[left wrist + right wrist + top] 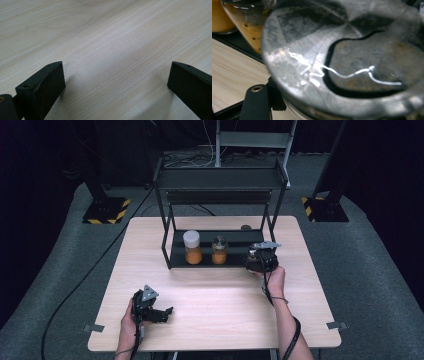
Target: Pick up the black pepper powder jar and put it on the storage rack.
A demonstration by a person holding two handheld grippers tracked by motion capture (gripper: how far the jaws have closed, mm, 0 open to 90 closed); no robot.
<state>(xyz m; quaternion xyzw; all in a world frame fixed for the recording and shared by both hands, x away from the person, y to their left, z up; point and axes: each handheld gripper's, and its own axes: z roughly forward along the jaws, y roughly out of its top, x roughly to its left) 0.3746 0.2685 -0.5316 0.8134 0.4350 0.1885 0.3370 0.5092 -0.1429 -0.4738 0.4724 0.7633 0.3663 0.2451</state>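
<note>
Light wood table (215, 305) carries black rack (220, 220); two jars (192, 247) on lower shelf.

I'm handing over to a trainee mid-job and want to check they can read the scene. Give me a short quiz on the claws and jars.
1. True or false: the left claw is shut.
2. How many orange-filled jars stand side by side on the lower shelf of the black rack, left of the right claw?
3. What sits close up at the right claw in the right gripper view? A) a white-lidded bottle B) a grey-lidded jar C) a spoon

Key:
1. False: its jaws stand wide apart over the bare table.
2. Two: the white-lidded jar and the smaller jar.
3. B
</note>
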